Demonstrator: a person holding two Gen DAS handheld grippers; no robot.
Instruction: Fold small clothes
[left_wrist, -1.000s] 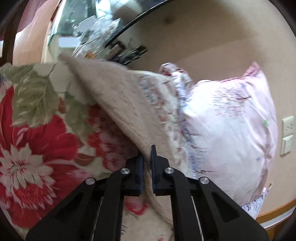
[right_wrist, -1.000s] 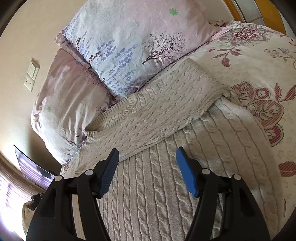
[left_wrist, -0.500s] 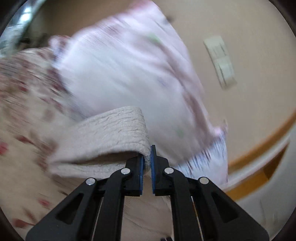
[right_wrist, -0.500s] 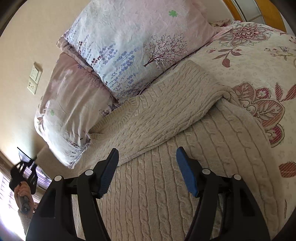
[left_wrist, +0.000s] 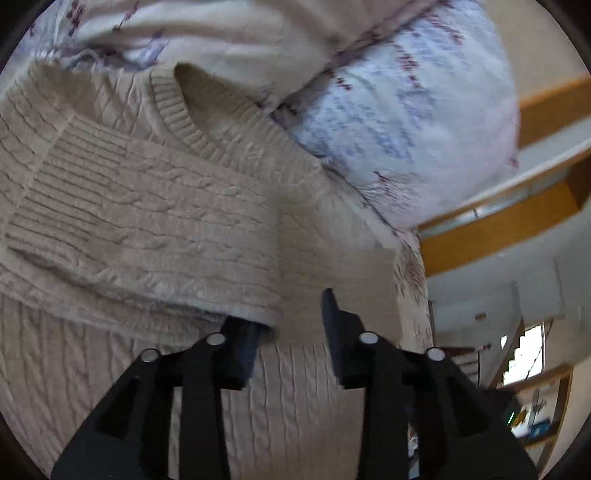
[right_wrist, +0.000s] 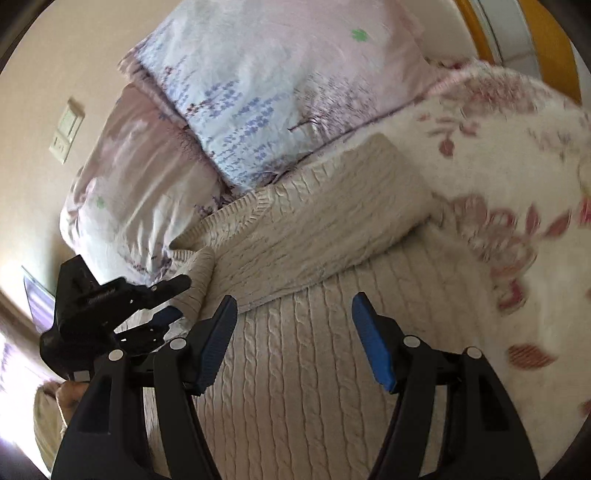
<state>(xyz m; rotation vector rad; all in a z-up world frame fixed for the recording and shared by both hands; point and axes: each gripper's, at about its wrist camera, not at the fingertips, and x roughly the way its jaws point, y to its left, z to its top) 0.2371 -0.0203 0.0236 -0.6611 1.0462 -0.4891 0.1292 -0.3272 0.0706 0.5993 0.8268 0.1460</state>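
Sweater on floral bedspread, pillows against wall.

Black plastic left gripper with silver screws, right gripper black too, blue pads, silver screws

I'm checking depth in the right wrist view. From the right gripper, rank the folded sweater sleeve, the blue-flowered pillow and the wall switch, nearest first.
1. Folded sweater sleeve: nearest to the right gripper, lying just beyond its open fingers.
2. Blue-flowered pillow: behind the sleeve, at the head of the bed.
3. Wall switch: farthest, on the wall at upper left.
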